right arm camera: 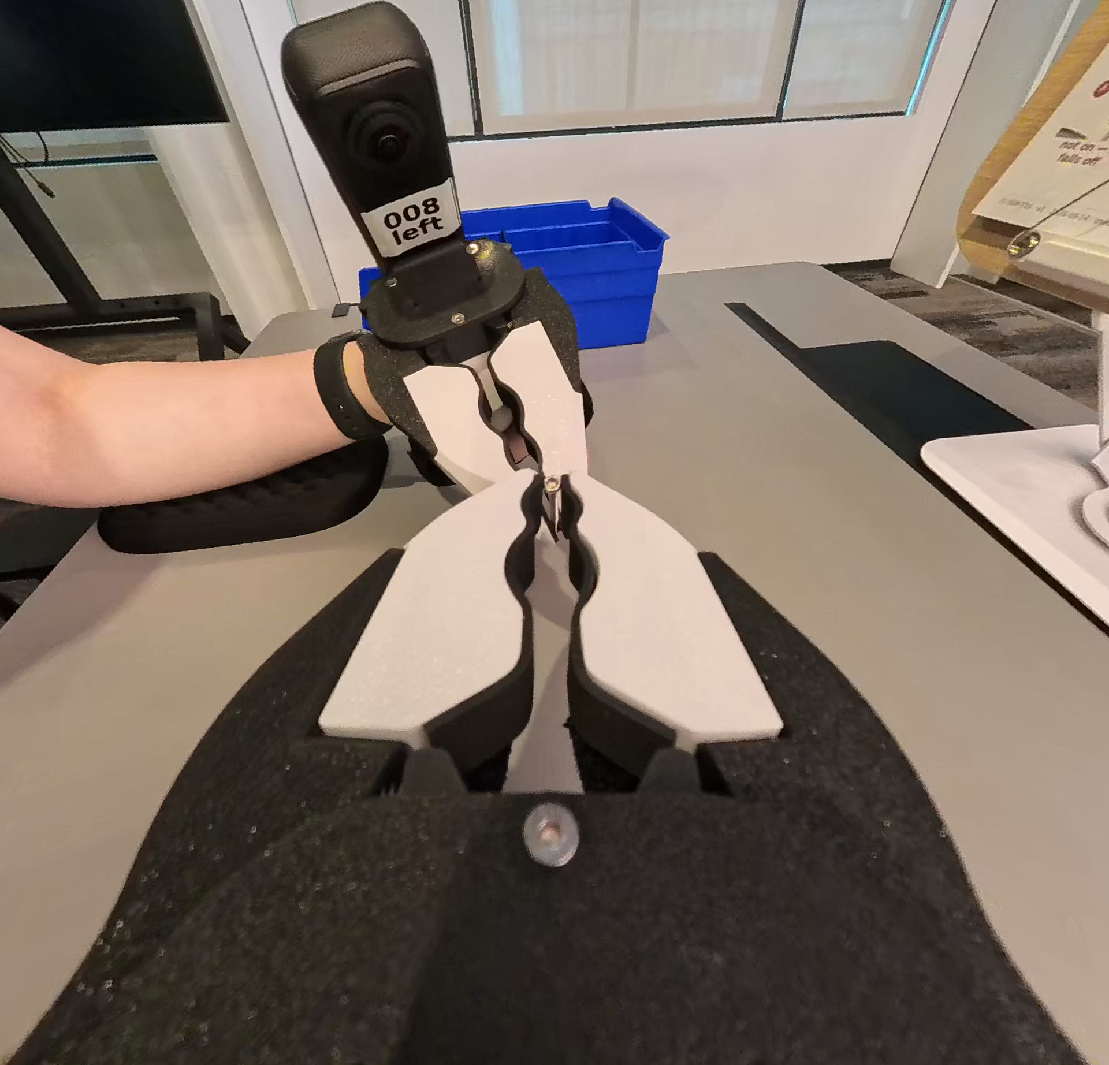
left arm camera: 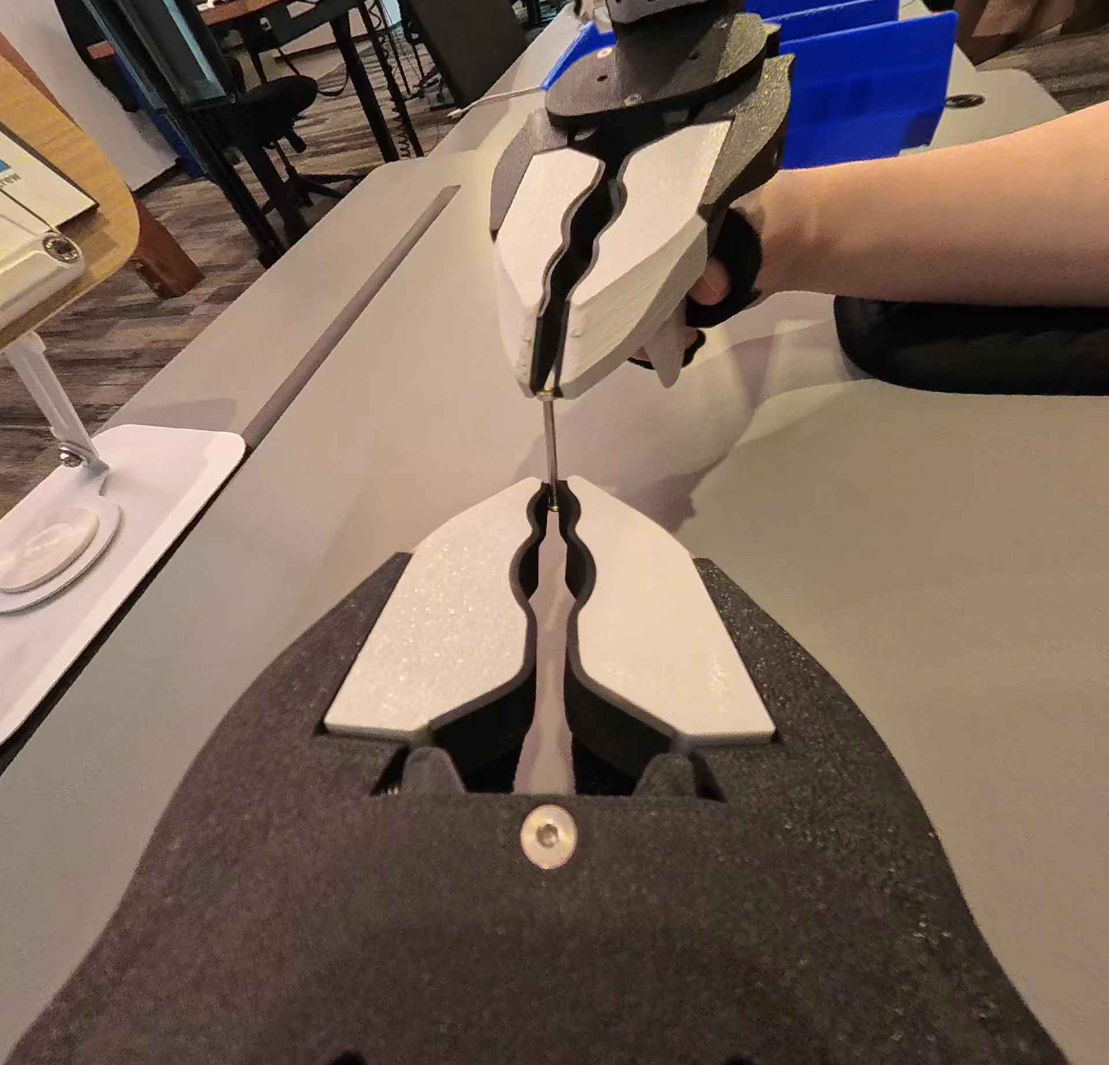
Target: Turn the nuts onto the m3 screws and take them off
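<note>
A thin metal m3 screw (left arm camera: 551,436) spans the gap between my two grippers above the grey table (left arm camera: 840,556). My right gripper (left arm camera: 547,393) points down and is shut on the screw's head. My left gripper (left arm camera: 553,492) is shut on a small brass-coloured nut (left arm camera: 555,501) at the screw's lower end. In the right wrist view my right gripper (right arm camera: 552,487) pinches the screw head (right arm camera: 551,484), seen end-on. The left gripper (right arm camera: 552,520) meets it tip to tip, and the nut is hidden there.
A blue divided bin (right arm camera: 588,268) stands at the table's far end. Black padded wrist rests (right arm camera: 240,496) (left arm camera: 972,340) lie under each forearm. A white stand base (left arm camera: 120,526) with a wooden board and papers (right arm camera: 1032,154) sits at the table's side. A dark slot (left arm camera: 360,304) runs along the table. Both grippers' tips are close together, under 4 cm apart.
</note>
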`<state>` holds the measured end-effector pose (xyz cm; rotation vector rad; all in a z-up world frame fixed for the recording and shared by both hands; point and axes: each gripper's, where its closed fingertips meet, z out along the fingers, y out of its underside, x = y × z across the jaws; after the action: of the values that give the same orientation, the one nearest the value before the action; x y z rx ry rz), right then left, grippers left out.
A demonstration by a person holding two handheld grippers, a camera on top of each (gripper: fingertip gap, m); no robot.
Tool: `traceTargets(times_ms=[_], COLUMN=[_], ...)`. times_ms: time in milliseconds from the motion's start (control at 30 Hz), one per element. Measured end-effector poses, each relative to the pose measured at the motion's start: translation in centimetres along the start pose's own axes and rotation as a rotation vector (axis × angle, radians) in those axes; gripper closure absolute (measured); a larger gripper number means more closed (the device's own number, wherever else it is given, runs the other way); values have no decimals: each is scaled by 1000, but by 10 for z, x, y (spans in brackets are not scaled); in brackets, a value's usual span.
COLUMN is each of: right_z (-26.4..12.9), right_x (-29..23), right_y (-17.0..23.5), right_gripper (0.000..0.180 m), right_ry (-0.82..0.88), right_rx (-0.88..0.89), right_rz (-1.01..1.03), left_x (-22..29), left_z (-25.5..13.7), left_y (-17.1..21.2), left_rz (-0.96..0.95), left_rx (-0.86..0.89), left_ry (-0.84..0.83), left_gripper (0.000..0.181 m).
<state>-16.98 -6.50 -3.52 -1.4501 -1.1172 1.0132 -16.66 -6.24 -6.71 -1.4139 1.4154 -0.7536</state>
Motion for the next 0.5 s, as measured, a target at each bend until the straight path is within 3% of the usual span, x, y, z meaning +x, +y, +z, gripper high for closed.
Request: traceTargets(times_ms=[500], right_z=[0], right_x=[-3], right_y=[-5], right_gripper=[175], right_ry=[-13], right_rx=[33], right_rz=[-3], left_x=[0], left_z=[-2], left_y=[-5], left_rz=[37], left_rx=[32], left_ry=[-15], left_gripper=[178])
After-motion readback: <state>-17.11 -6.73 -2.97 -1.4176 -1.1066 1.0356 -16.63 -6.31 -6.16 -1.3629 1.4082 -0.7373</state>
